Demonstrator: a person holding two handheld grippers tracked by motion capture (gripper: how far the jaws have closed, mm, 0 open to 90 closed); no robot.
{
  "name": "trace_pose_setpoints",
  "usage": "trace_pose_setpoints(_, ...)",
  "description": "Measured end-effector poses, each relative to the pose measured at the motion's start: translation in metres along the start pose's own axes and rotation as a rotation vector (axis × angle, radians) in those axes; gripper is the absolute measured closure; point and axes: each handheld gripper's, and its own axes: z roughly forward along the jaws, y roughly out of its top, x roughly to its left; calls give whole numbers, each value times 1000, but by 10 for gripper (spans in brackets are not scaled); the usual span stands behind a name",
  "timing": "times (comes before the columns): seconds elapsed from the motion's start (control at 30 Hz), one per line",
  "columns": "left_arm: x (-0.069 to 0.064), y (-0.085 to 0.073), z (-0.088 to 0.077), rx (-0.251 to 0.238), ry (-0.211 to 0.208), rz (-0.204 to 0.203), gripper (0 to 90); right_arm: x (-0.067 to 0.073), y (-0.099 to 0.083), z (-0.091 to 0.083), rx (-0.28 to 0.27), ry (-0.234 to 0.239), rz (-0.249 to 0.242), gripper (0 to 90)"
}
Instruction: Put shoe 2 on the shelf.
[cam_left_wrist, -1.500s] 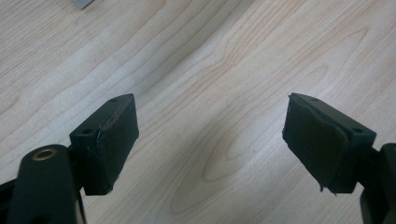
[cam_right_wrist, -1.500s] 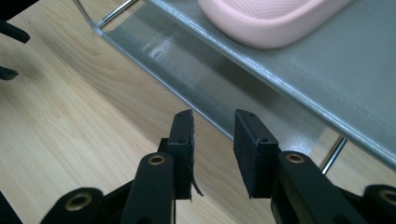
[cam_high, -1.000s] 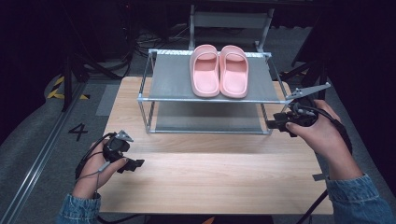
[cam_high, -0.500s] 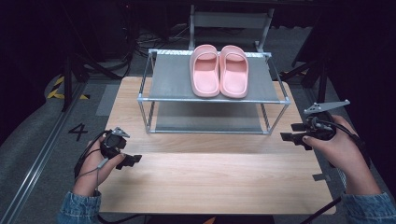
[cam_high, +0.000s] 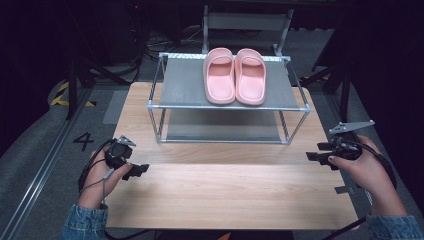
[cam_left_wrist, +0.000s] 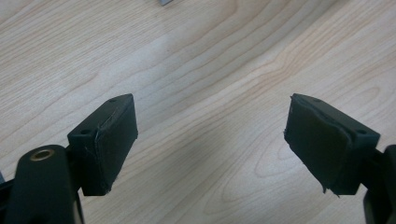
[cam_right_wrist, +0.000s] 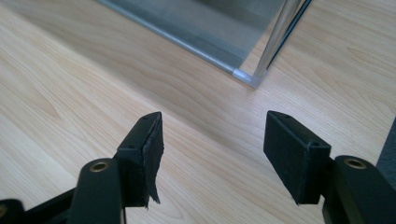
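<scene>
Slippers (cam_high: 234, 75) side by side on top shelf of rack (cam_high: 165, 102), well apart from both hands. Right gripper (cam_high: 320, 156) low at the tabletop (cam_high: 225, 190) edge, jaws just opened wide, nothing between. Left gripper (cam_high: 141, 169) apart, empty. Placing looks finished; next, likely rest.

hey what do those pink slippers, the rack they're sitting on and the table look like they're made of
Pink slippers: likely soft moulded foam or rubber, matte, with thick rounded one-piece shapes and no seams showing.
Rack: shiny silver metal tubing, probably steel or aluminium, with pale corner connectors; its shelves look like flat matte grey sheet, material unclear.
Table: light wood or wood-look laminate, smooth, with visible grain lines.
</scene>
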Motion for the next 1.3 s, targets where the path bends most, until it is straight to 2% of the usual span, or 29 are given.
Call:
trace_pose_setpoints(0.07,3,-2,0,-13,8,-15,176,-1,-5,5,-2,-13,-23,385)
trace_pose_setpoints(0.27,6,-3,-1,-45,22,-38,172,-4,-17,17,-14,-3,-20,385)
trace_pose_setpoints(0.4,6,-5,1,-61,36,-15,171,-6,-27,28,0,23,-10,367)
trace_pose_setpoints(0.53,6,-5,2,-88,46,-37,171,-7,-37,39,4,44,7,365)
trace_pose_setpoints(0.6,7,-6,1,-96,57,-29,170,-8,-41,43,3,51,13,363)
trace_pose_setpoints(0.77,8,-8,2,-107,64,-47,170,-11,-47,48,-3,59,31,360)
trace_pose_setpoints(0.93,9,-8,4,-105,56,-29,170,-15,-52,53,-21,43,24,360)
trace_pose_setpoints(1.0,10,-7,4,-111,59,-25,170,-17,-55,57,-44,34,18,361)
trace_pose_setpoints(1.13,11,-7,5,-119,70,-22,169,-21,-62,64,-55,24,5,360)
trace_pose_setpoints(1.3,13,-5,8,-111,88,14,169,-23,-67,72,-12,21,-12,350)
